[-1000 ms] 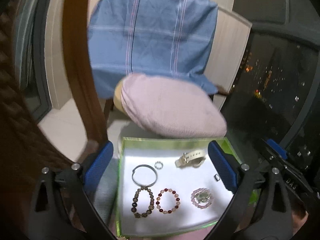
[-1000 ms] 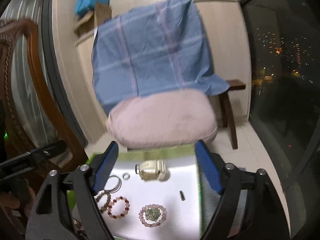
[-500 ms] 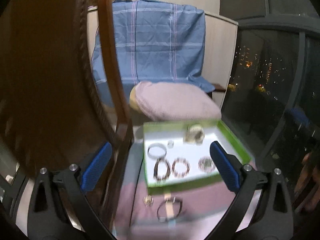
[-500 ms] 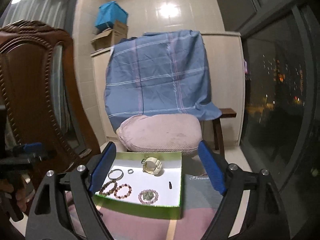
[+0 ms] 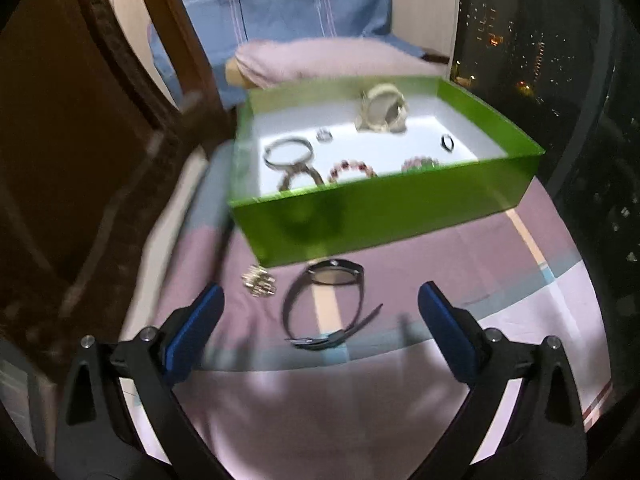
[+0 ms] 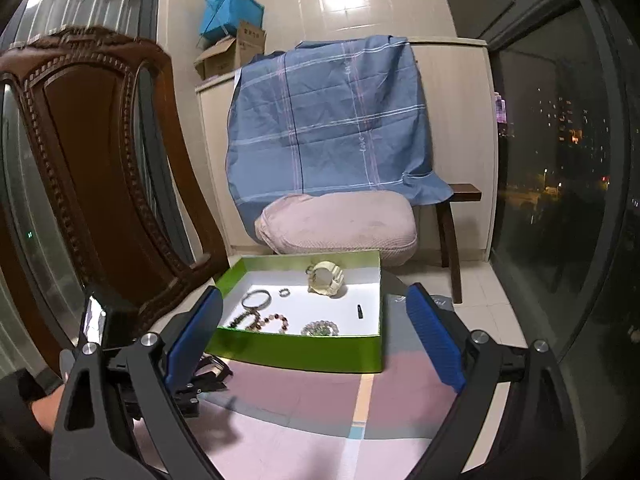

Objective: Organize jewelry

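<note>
Black watch (image 5: 326, 304) lies ahead between left gripper's (image 5: 320, 316) open, empty jaws

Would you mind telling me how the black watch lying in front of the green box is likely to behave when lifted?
The black watch will probably flop: its strap lies in a loose loop with the ends trailing. It looks thin, so likely light. Its smooth face may be slippery.

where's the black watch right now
In the left wrist view the black watch lies on the pink cloth, outside and just in front of the green box, with a small silver piece to its left.
</note>
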`<state>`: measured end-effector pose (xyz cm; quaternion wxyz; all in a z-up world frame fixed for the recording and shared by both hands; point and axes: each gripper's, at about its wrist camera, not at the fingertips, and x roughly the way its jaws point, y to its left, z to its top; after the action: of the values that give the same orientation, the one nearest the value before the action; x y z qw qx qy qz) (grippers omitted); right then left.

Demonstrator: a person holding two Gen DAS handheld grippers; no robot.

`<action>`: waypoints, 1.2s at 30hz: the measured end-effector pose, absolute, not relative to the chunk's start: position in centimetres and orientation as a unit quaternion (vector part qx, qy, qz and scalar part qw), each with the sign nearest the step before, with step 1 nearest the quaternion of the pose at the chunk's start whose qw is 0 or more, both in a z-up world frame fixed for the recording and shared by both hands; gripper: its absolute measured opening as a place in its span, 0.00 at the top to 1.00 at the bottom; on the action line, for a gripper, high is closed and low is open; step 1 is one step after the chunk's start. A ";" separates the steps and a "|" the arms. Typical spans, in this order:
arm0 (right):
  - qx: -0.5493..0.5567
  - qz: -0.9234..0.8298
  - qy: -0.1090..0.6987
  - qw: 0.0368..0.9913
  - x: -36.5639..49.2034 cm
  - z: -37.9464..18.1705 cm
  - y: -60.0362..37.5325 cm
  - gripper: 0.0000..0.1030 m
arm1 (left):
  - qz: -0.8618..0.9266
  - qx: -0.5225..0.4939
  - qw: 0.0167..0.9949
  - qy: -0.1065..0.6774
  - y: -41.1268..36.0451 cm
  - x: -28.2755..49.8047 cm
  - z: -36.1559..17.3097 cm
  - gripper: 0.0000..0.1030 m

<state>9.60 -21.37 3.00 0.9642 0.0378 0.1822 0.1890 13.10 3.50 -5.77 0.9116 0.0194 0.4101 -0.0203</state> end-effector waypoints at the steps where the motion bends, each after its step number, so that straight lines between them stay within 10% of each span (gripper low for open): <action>1: 0.036 0.188 0.184 0.964 9.8 2.9 -21.3 0.12 | -0.020 0.024 0.908 0.417 3.3 13.5 -6.3 0.11; 8: 0.040 0.186 0.202 0.961 10.9 2.3 -21.6 0.12 | -0.016 -0.005 0.886 0.463 3.5 14.8 -8.9 0.54; 12: 0.038 0.185 0.204 0.961 10.9 2.4 -21.7 0.12 | -0.045 -0.021 0.886 0.461 1.9 13.0 -7.7 0.61; 22: 0.046 0.172 0.207 0.962 11.6 2.4 -21.7 0.12 | -0.116 0.006 0.888 0.444 -6.8 10.1 -7.7 0.54; 27: 0.039 0.174 0.210 0.961 11.7 2.2 -21.4 0.12 | -0.098 0.009 0.901 0.422 -5.5 9.6 -7.0 0.31; 36: 0.040 0.181 0.214 0.959 12.0 2.0 -21.1 0.12 | 0.035 -0.075 0.913 0.399 4.5 9.9 -6.0 0.35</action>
<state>12.00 -21.10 2.03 0.9591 0.0403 0.2141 0.1807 9.95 4.47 -5.95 0.9132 -0.0747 0.3992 0.0349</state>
